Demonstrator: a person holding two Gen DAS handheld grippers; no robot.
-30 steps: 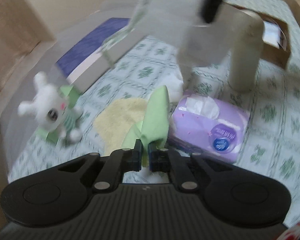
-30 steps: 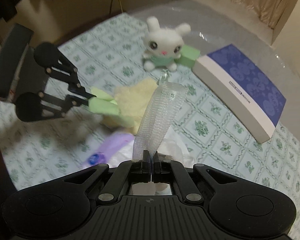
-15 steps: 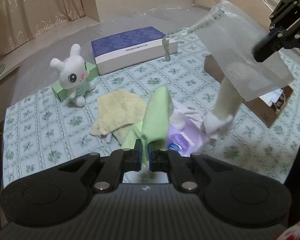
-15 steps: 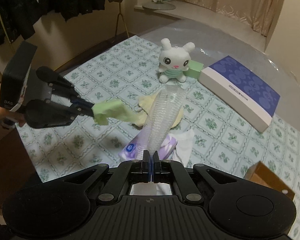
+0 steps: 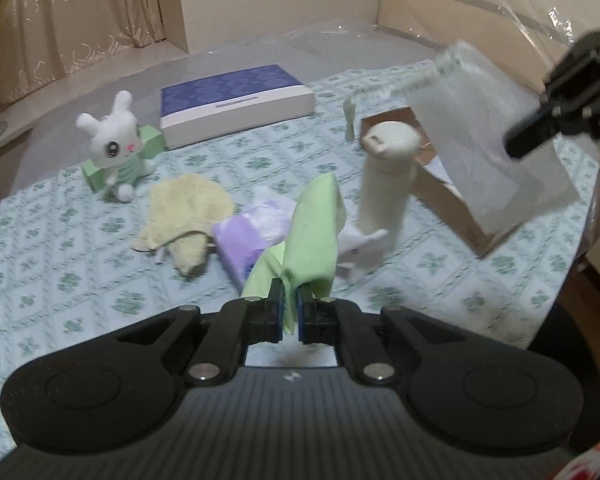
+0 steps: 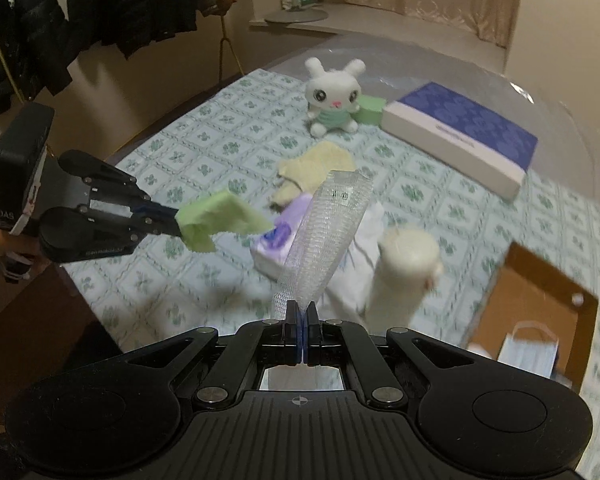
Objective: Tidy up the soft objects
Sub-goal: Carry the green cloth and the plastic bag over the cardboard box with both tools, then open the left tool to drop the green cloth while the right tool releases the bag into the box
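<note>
The left hand-held gripper (image 5: 289, 312) is clamped on a corner of a light green soft cloth (image 5: 312, 236), which stands up from its closed jaws and hangs clear above the bench (image 5: 60, 280), a surface under a pale green patterned covering. The right hand-held gripper (image 6: 302, 320) is pinched just as tightly on the bottom edge of a clear mesh-textured plastic bag (image 6: 328, 236), whose long axis runs up and away from the jaws toward its mouth.

In the left wrist view the bag (image 5: 496, 148) hangs high to the right of the cloth; in the right wrist view the cloth (image 6: 220, 220) sits left of the bag, the two apart. Judging from this, the cloth must travel rightward to the bag's mouth, and the left hand is the one to carry it.

Below lie a pale yellow towel (image 5: 188, 216), a lilac tissue pack (image 5: 248, 240), a white plush rabbit (image 5: 114, 144) and a cream bottle (image 5: 386, 184).
</note>
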